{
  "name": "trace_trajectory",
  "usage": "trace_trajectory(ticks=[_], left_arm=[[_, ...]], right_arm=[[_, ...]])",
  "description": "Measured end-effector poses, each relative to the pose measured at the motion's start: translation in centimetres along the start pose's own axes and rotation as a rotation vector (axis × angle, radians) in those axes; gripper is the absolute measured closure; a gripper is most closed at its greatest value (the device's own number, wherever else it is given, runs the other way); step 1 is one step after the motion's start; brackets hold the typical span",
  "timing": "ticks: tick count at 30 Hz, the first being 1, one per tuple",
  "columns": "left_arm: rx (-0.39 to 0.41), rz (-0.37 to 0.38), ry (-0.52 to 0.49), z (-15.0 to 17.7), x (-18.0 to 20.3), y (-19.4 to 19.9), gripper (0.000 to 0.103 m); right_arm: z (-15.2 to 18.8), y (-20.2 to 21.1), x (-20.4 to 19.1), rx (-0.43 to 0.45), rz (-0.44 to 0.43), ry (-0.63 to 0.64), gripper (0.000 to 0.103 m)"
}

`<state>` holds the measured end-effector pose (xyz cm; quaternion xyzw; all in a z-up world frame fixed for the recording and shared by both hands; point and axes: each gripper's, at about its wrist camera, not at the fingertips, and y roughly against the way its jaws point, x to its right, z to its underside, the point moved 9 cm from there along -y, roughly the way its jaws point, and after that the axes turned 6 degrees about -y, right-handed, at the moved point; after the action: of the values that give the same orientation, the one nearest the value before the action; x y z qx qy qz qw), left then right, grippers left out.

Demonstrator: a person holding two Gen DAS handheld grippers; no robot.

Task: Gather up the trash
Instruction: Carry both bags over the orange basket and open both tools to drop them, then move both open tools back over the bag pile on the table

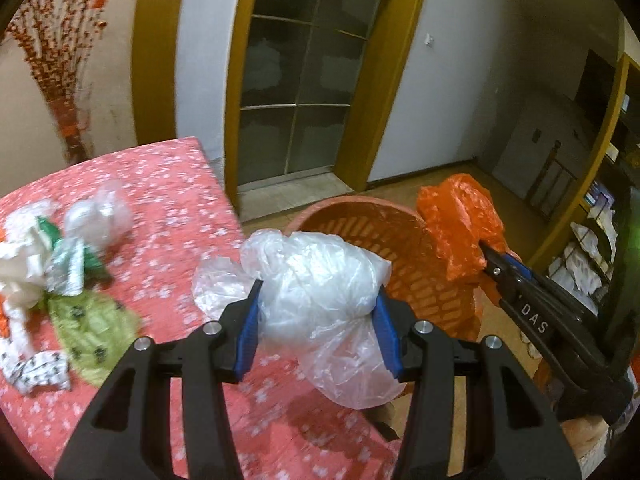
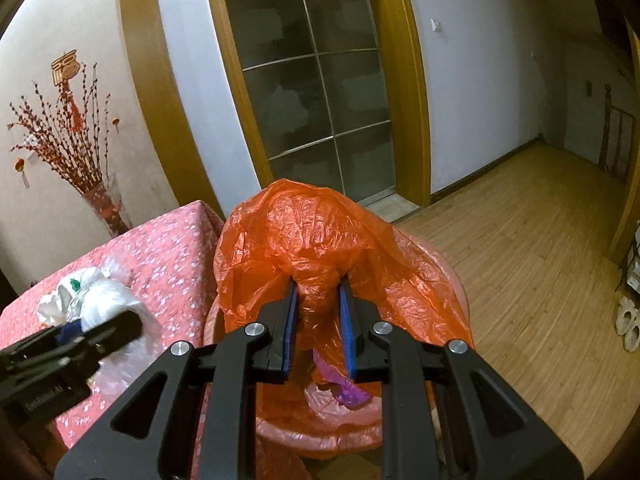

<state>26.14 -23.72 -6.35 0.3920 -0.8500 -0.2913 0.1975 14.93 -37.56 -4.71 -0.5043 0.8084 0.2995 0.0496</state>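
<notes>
Carrying a crumpled clear plastic bag [image 1: 320, 292], pinched between the blue pads of the left hand-held gripper [image 1: 318, 332], toward the round orange slatted basket [image 1: 360, 232] just beside the pink floral tabletop [image 1: 168, 208]. Pinching a crinkled orange plastic bag [image 2: 320, 248] in the right hand-held gripper [image 2: 319, 328], directly above the basket. Worth keeping both grips firm until fully over the basket's rim, then releasing low inside. Leaving more crumpled wrappers [image 1: 48, 264] on the tabletop, well apart from the basket.
</notes>
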Motion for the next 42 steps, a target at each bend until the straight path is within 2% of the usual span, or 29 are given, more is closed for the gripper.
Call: trace_trajectory(ticks=[9,18,21,29,32,36,42], left_arm=[[-0.020,0.046,-0.036,-1.1,2.0,-3.9,0.054],[-0.051,0.066,-0.032,-1.1,2.5,-6.6,0.051],[-0.064,0.068,-0.034,-0.8,2.4,-7.3,0.049],[-0.094,0.052,-0.023,0.0,1.7,-8.4,0.033],[-0.096,0.039,-0.010,0.2,1.2,-8.3,0.027],[-0.104,0.027,-0.002,0.5,0.6,-8.1,0.025],[-0.097,-0.048,-0.022,1.3,-0.7,-6.6,0.022]], right_arm=[[-0.9,-1.4,1.3,0.002,-0.013,-0.028,0.084],[-1.4,-2.8,2.2,-0.014,-0.030,-0.066,0.083],[-1.4,-3.1,2.7,-0.018,-0.031,-0.082,0.075],[-1.6,-3.3,3.6,-0.015,-0.019,-0.101,0.050],[-1.5,-3.2,3.9,-0.007,-0.002,-0.101,0.043],[-1.2,-3.2,4.2,-0.011,0.014,-0.099,0.040],[-0.7,-3.0,4.0,-0.019,0.032,-0.077,0.039]])
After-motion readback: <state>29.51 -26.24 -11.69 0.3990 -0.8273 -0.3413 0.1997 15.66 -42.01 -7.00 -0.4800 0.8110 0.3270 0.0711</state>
